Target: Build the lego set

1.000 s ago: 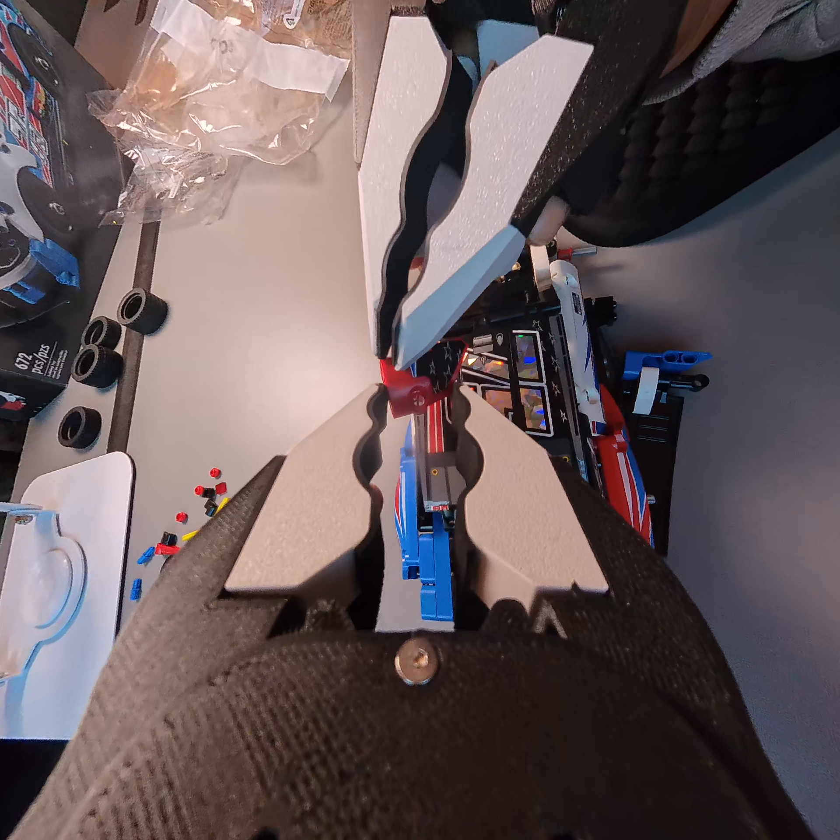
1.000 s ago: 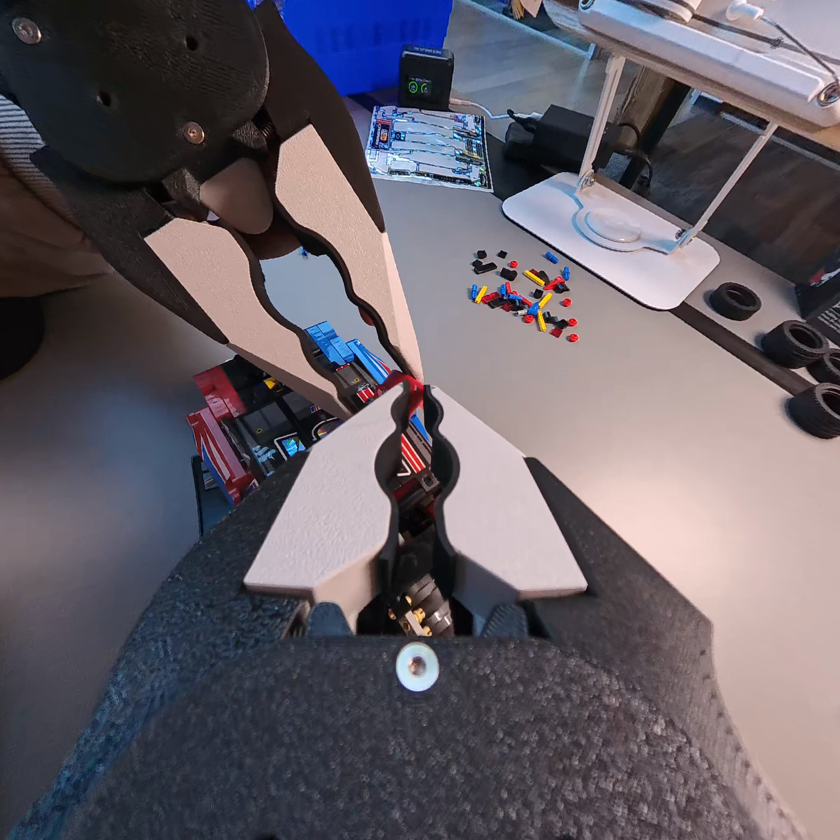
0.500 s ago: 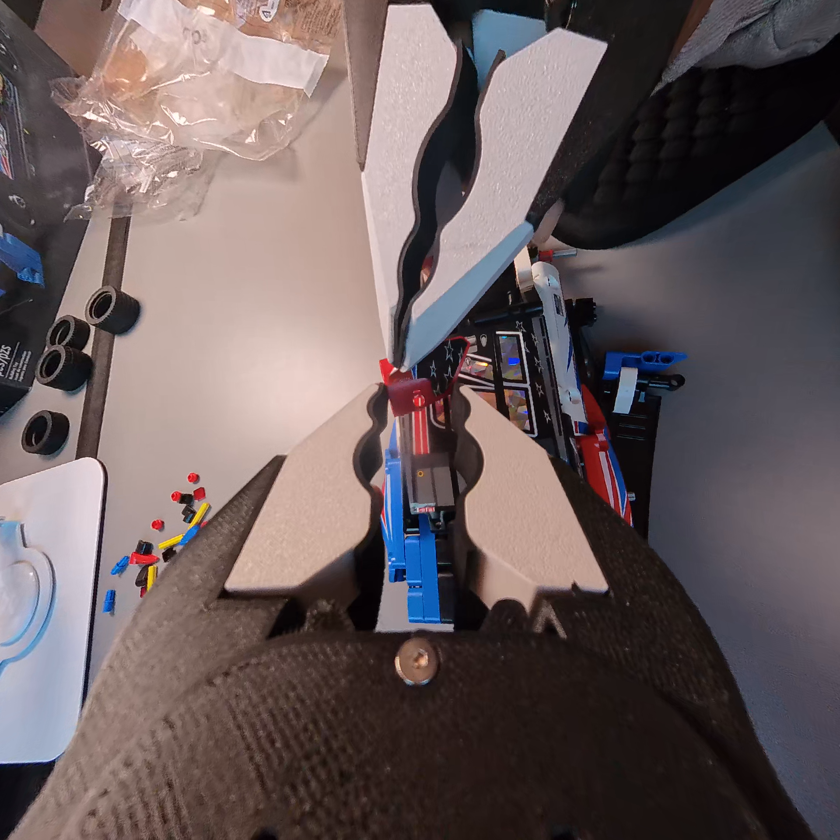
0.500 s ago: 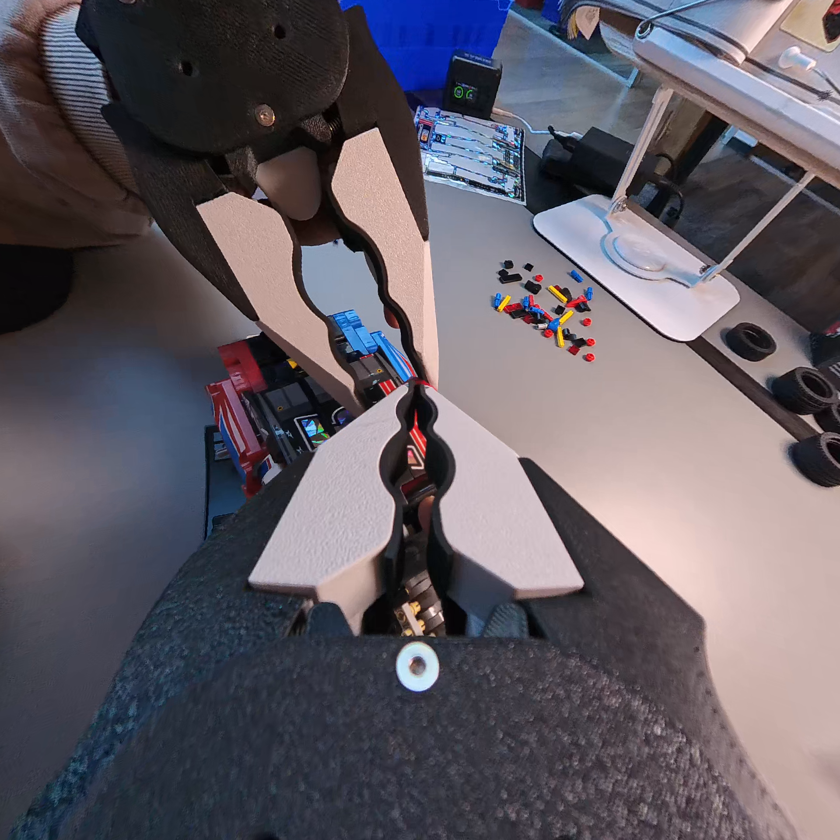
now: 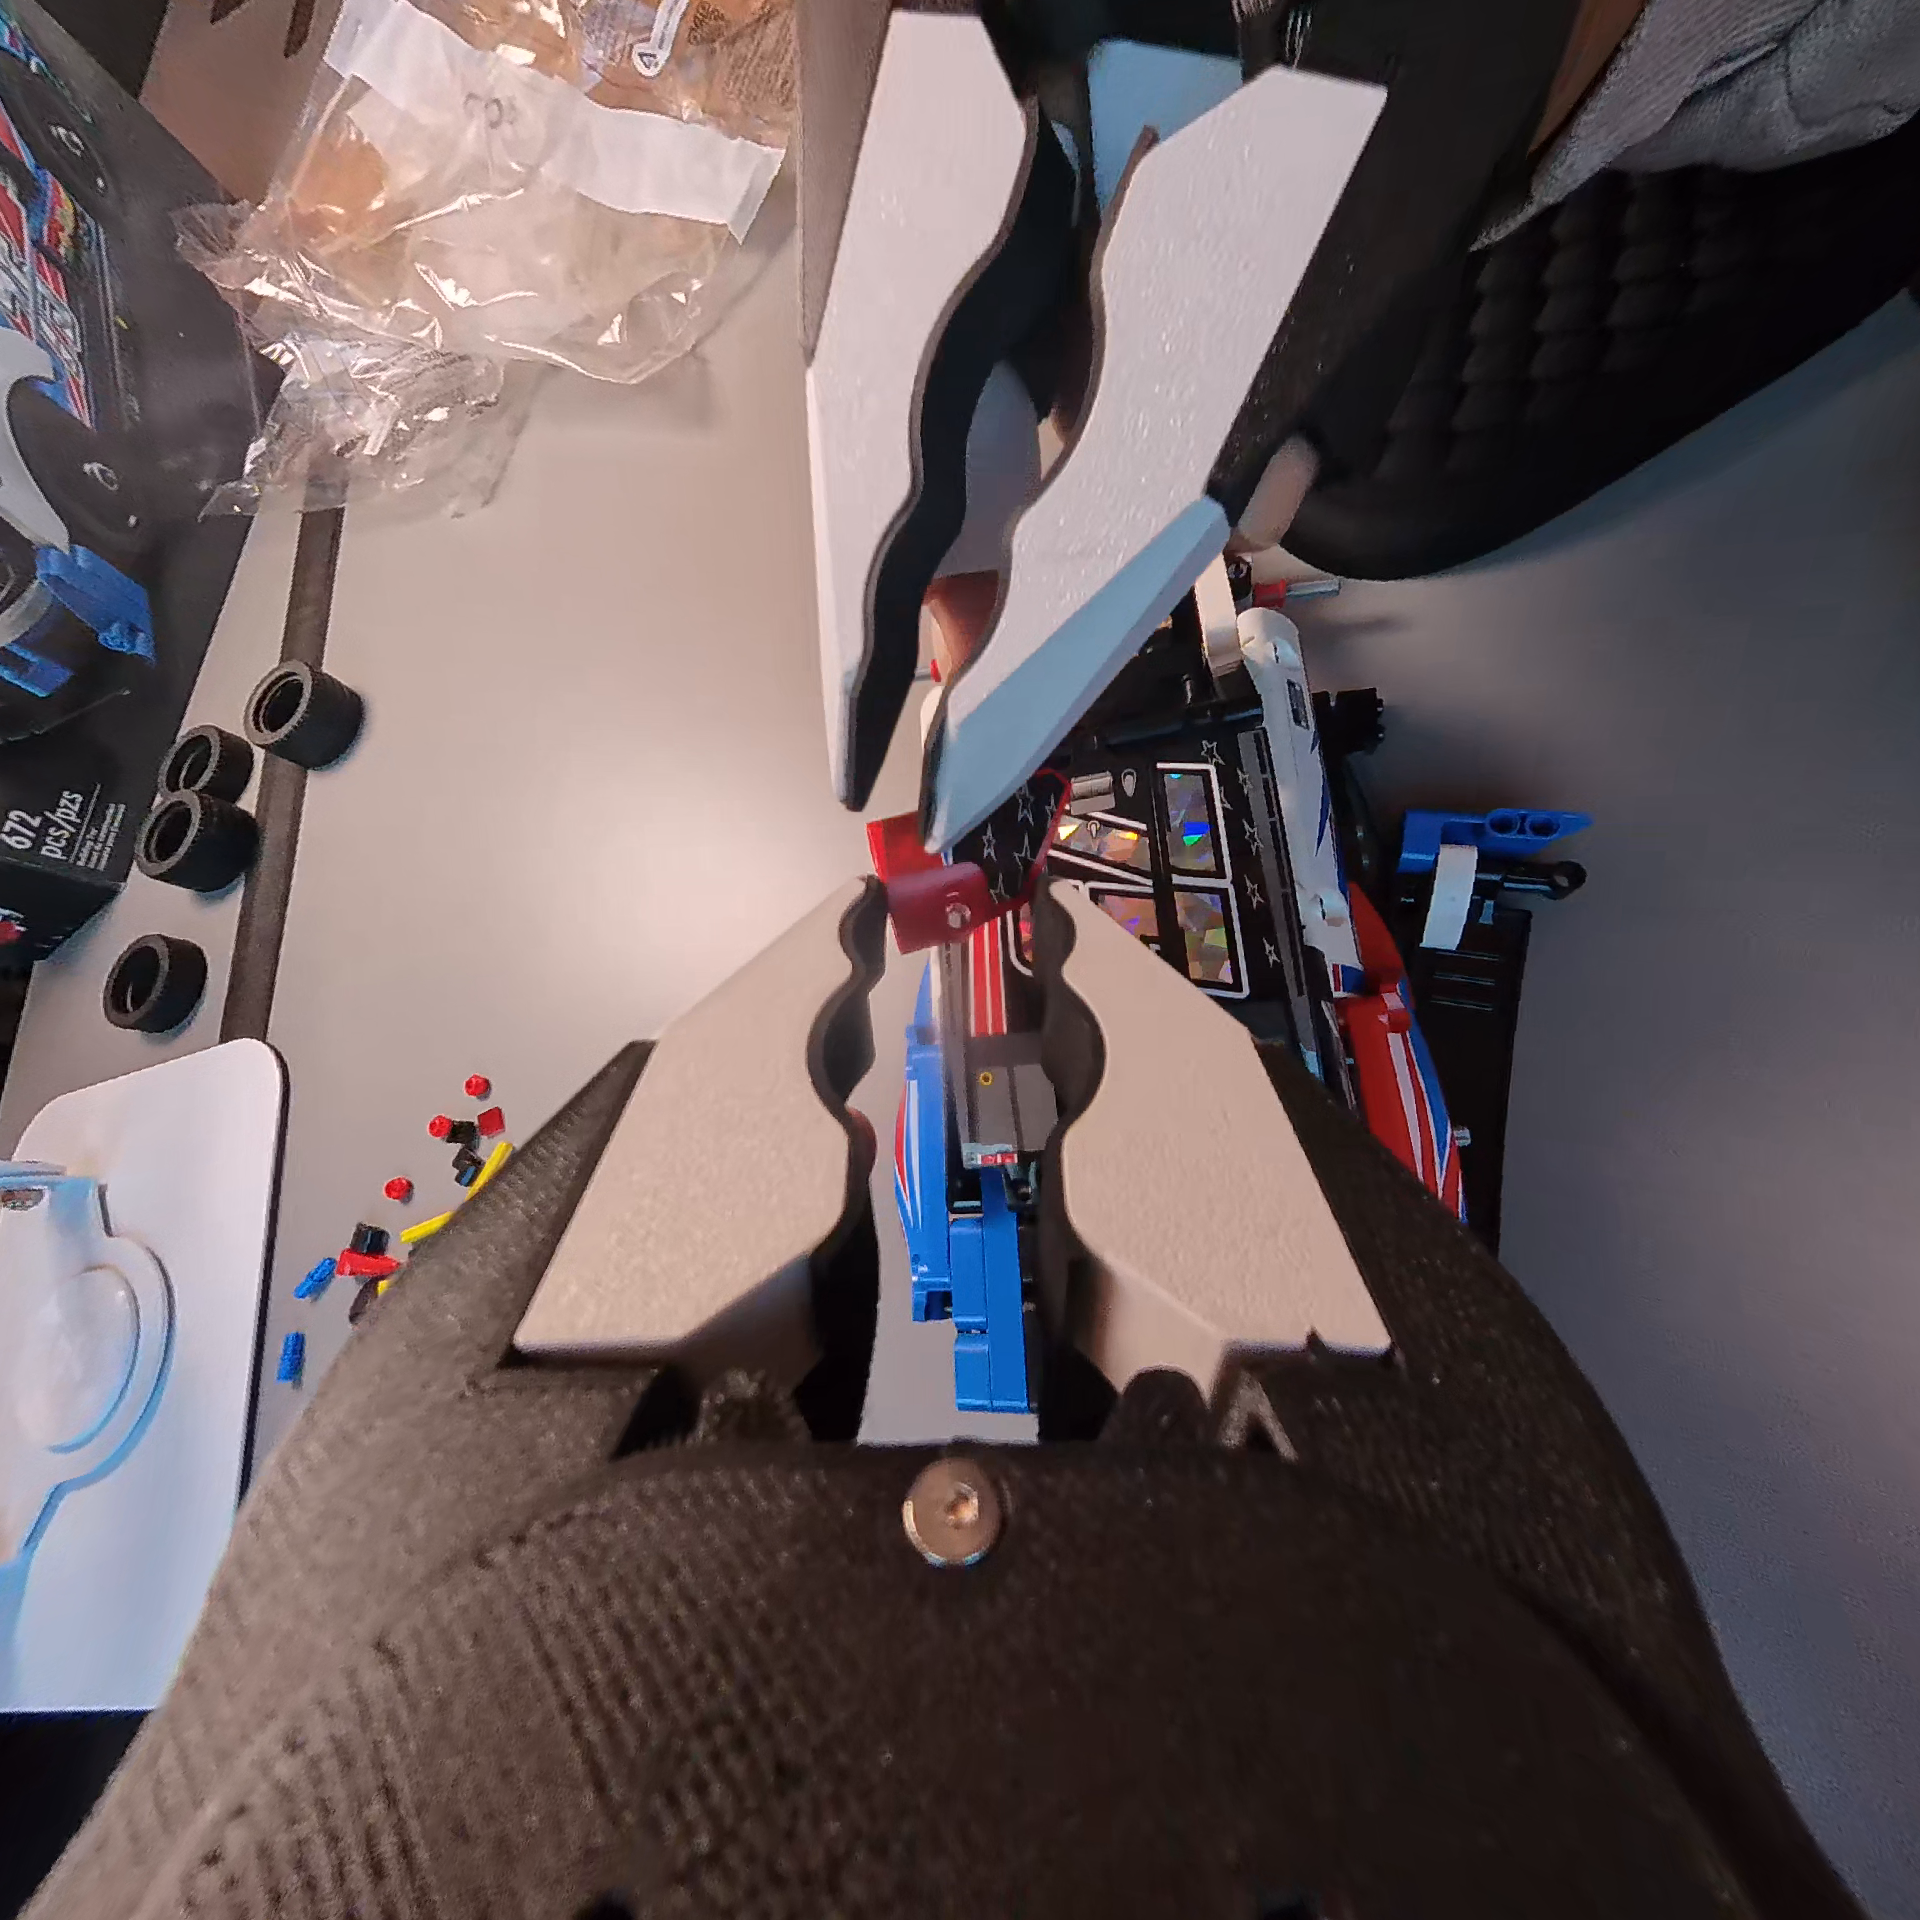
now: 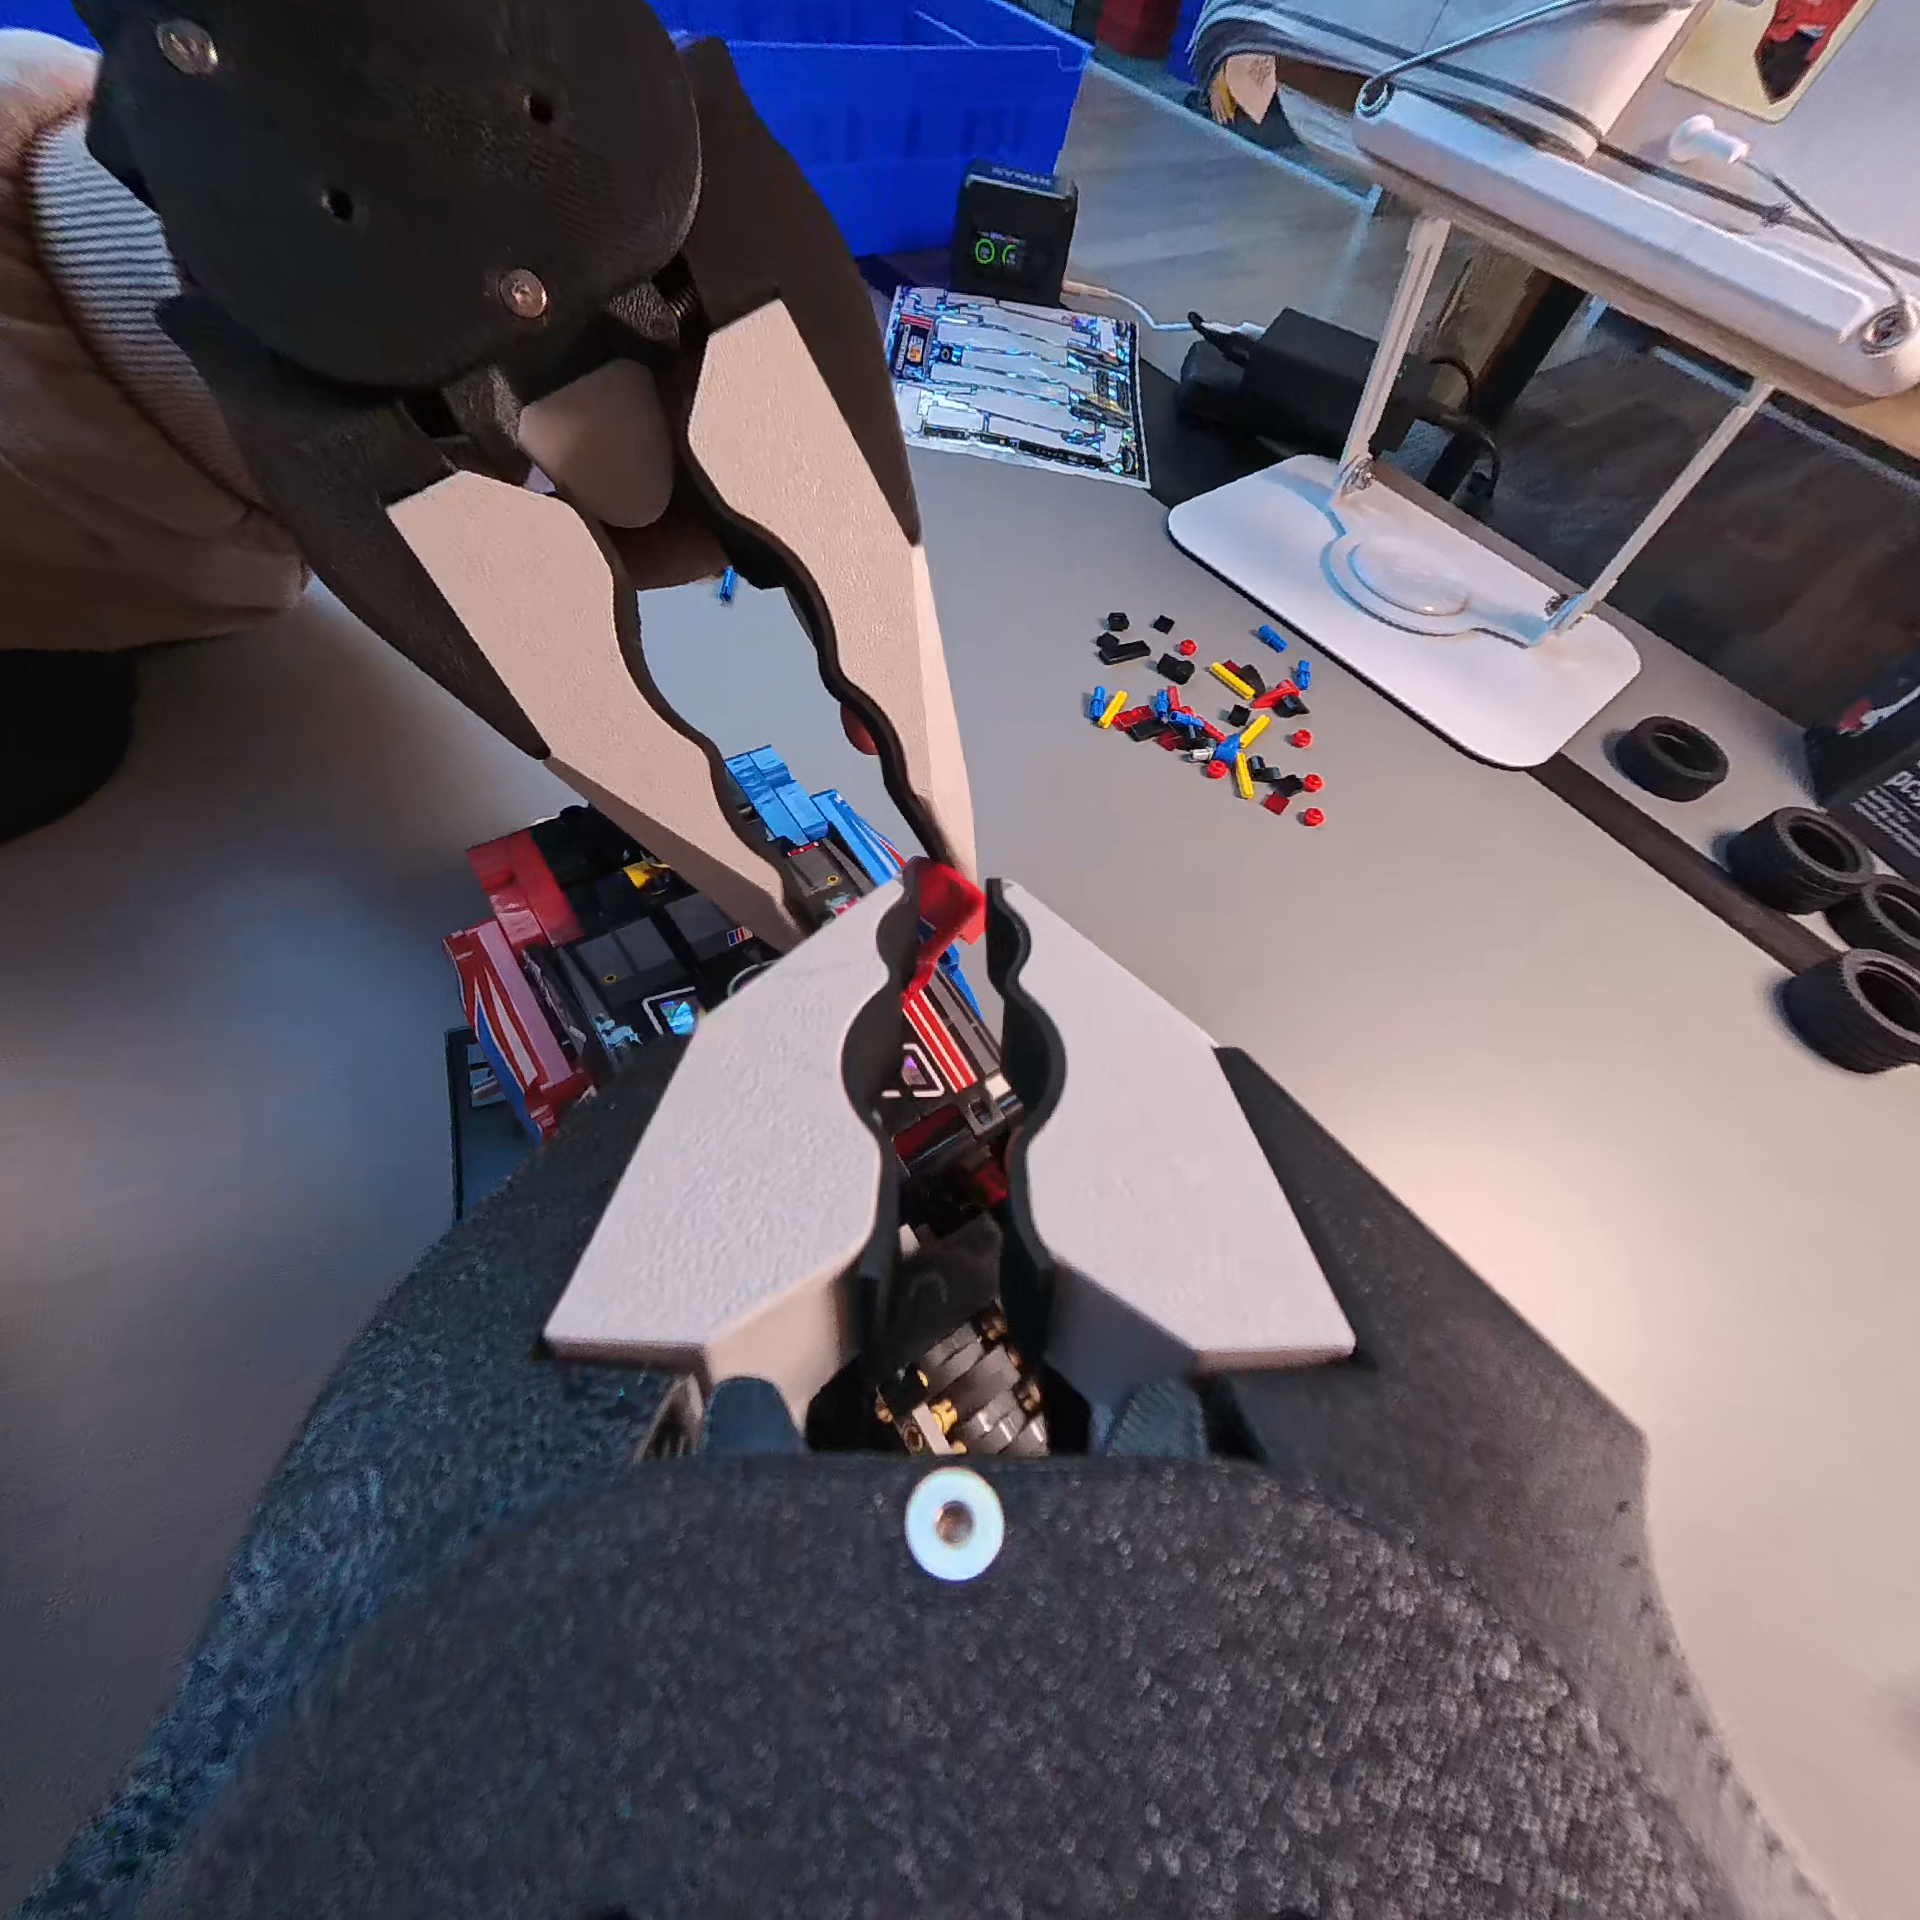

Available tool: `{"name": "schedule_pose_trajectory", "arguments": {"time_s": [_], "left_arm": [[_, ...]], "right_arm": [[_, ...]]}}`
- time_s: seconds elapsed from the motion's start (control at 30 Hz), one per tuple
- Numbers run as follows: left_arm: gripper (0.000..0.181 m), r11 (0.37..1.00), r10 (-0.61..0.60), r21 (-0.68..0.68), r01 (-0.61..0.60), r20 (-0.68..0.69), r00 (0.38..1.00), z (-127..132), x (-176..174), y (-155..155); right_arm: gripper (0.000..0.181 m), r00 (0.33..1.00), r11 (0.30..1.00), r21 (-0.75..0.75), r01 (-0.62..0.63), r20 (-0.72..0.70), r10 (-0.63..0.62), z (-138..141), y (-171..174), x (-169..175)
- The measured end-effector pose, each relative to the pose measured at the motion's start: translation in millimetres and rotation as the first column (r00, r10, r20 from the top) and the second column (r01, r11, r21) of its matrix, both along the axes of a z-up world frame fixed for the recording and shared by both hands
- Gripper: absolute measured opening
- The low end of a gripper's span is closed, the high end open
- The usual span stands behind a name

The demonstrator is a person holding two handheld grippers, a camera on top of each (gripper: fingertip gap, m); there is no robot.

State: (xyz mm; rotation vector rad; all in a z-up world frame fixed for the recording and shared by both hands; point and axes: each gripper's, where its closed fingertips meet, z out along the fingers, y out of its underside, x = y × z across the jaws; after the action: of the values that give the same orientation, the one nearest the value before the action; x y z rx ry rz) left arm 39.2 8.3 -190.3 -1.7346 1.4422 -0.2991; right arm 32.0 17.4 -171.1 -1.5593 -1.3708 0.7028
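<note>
The lego car (image 5: pixel 1164 883) lies on its side on the grey table (image 6: pixel 1455 1143); it is black, red, white and blue with shiny stickers. A small red piece (image 5: pixel 930 899) sits at the car's near top edge. My left gripper (image 5: pixel 956 904) is open, its jaws astride the car's edge just below the red piece. My right gripper (image 6: pixel 945 894) is slightly open, with the red piece (image 6: pixel 948 909) between its tips. In the left wrist view the right gripper (image 5: pixel 891 816) comes down from above. In the right wrist view the left gripper (image 6: pixel 873 894) does the same.
Several loose small pieces (image 6: pixel 1205 717) lie near a white lamp base (image 6: pixel 1403 603). Black tyres (image 5: pixel 301 712) and the set's box (image 5: pixel 62 520) are at the left, with empty plastic bags (image 5: pixel 468 208) behind. A sticker sheet (image 6: pixel 1018 384) and a blue bin (image 6: pixel 883 104) are further back. The tips of both grippers are at nearly the same place.
My right gripper's tips, nearly closed on the red piece before, have spread a little. Both grippers stay at the car's edge, with only small shifts of view.
</note>
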Motion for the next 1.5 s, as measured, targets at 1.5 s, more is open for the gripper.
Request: {"name": "schedule_pose_trajectory", "arguments": {"time_s": [1.5], "left_arm": [[0.026, 0.993, -0.091, -0.080, 0.090, -0.018, 0.996, -11.9, -0.1, -10.0]], "right_arm": [[0.000, 0.976, 0.976, 0.000, -0.219, 0.004, 0.219, -12.0, -13.6, -1.0]]}}
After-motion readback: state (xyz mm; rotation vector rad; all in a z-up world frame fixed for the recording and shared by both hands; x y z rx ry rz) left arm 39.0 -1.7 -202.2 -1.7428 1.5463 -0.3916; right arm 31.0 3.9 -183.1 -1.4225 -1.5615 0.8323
